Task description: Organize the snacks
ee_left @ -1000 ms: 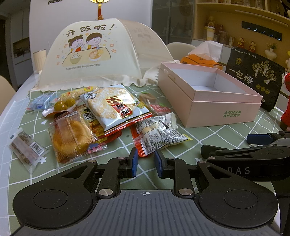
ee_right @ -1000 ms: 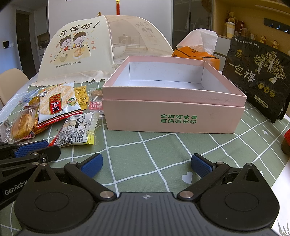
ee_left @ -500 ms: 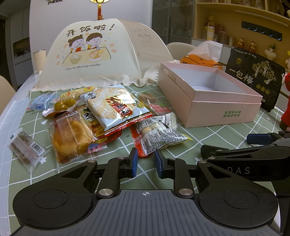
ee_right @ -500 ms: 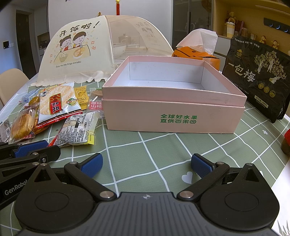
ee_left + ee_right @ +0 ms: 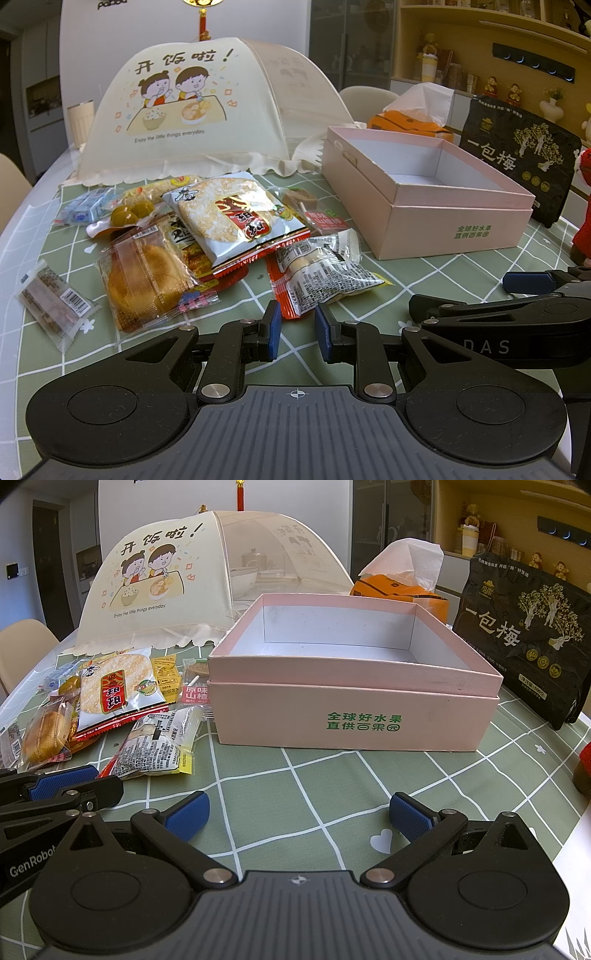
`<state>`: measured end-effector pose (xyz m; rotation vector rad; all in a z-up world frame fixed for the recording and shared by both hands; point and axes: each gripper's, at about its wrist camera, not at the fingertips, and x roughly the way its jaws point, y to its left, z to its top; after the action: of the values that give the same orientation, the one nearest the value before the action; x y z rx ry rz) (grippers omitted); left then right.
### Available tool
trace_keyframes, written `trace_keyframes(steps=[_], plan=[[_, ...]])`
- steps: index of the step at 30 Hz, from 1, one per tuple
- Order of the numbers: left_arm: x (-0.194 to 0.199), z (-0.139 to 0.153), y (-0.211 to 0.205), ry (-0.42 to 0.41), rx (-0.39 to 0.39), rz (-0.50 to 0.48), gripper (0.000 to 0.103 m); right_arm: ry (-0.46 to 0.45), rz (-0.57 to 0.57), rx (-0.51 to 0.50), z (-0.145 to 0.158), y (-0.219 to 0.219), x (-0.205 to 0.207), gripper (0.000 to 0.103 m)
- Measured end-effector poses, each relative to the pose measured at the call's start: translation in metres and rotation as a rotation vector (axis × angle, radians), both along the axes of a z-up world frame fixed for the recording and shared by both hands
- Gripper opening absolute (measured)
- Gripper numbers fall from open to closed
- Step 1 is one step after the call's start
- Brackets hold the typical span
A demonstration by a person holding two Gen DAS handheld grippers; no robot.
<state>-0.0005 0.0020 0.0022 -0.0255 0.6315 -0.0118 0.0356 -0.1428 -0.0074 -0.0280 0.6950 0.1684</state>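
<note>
Pink cardboard, the open box [image 5: 354, 709] stands on the green checked tablecloth [image 5: 332, 794] with nothing visible inside it, so by my reckoning the sorting has not begun. Every snack lies loose in a heap just left of it, from the big rice-cracker bag [image 5: 229, 216] down to the printed packet [image 5: 321, 273] nearest the claws. Neither claw grips anything: the right gripper [image 5: 299, 814] is spread wide, the left gripper [image 5: 297, 332] nearly closed with a narrow gap.
</note>
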Motion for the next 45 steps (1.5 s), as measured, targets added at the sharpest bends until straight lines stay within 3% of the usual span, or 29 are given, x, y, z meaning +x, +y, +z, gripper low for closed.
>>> trace_keyframes(steps=[20,29,34,39,42,45], plan=[[0.000,0.000,0.000,0.000,0.001,0.000,0.026,0.000,0.000,0.000,0.000,0.000,0.000,0.103],[-0.001,-0.001,-0.004,0.002,0.043,0.001,0.026,0.003,-0.004,0.012,0.003,0.000,-0.003,0.103],[-0.004,0.021,0.008,0.074,-0.008,-0.045,0.026,0.177,0.061,-0.029,0.019,0.003,0.005,0.103],[0.002,0.071,0.056,0.005,-0.039,-0.039,0.026,0.249,0.090,-0.045,0.022,0.002,0.016,0.103],[0.026,0.093,0.113,-0.045,-0.078,0.081,0.026,0.263,0.089,-0.061,0.022,0.006,0.018,0.103],[0.055,0.095,0.173,0.002,-0.120,0.258,0.027,0.306,0.141,-0.076,0.026,0.009,0.025,0.100]])
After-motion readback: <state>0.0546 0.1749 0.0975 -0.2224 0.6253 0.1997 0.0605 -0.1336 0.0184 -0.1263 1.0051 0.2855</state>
